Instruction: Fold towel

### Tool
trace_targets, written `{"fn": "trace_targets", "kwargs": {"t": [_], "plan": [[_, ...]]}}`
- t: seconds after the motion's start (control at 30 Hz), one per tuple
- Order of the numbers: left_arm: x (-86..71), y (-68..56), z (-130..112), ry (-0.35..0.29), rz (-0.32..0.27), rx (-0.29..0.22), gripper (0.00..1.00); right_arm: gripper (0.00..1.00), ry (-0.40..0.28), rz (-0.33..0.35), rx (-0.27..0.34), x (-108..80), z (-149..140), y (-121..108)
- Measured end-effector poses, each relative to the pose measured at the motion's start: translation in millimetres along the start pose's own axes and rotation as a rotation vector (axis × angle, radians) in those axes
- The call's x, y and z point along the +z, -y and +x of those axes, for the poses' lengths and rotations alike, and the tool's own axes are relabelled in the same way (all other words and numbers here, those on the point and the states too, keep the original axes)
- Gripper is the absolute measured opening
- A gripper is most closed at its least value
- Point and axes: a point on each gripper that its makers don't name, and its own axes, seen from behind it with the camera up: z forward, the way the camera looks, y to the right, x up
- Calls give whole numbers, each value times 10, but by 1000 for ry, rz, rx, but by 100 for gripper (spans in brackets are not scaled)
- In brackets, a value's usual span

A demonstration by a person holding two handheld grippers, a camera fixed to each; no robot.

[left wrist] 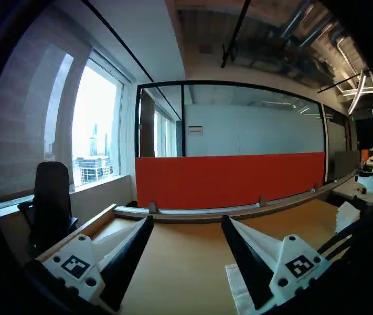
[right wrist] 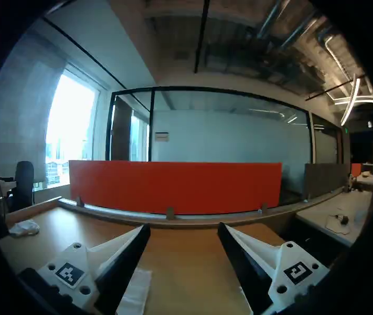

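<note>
Firstly, left gripper view. The left gripper (left wrist: 187, 218) stands with its tongs wide and holds nothing; bare desk (left wrist: 186, 273) shows between the fingers. The towel (left wrist: 237, 291) lies at 5 o'clock, a flat white corner partly under the right-hand finger and not gripped. The desk is smooth, matt, tan board with a raised rim. A flat orange partition (left wrist: 228, 181) stands across its far edge at 12 o'clock. A black padded chair (left wrist: 52, 199) stands at 9 o'clock by the window. A pale stacked item (left wrist: 349, 215) sits at 3 o'clock; cloth or paper, cannot tell.

Next, right gripper view. The right gripper (right wrist: 183, 226) is likewise spread wide and empty. The towel (right wrist: 136, 291) appears at 7 o'clock as a thin white strip with straight edges, flat on the desk (right wrist: 186, 273) beside the left-hand finger. A small crumpled white cloth (right wrist: 23, 227) lies at 9 o'clock, well apart. The partition (right wrist: 176, 186) runs across at 12 o'clock.

Assessment: no cloth is lifted or pinched. Folding appears not yet begun, so grasping and every fold remain. Whether the towel already carries a fold cannot be told.
</note>
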Motion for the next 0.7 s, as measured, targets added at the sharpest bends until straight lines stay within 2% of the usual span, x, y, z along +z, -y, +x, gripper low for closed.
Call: {"fn": "trace_targets", "kwargs": {"t": [0.27,0.4,0.57,0.7], "plan": [[12,12,110,9,-7,2,96,99,1,1,-5,1,179,43],[40,-38,105,23,-24,12,96,99,10,6,-9,27,219,62],[87,-133,91,50,-58,16,96,99,42,42,-24,71,178,120],[117,-180,69,75,-87,19,96,99,71,99,-54,99,154,227]]}}
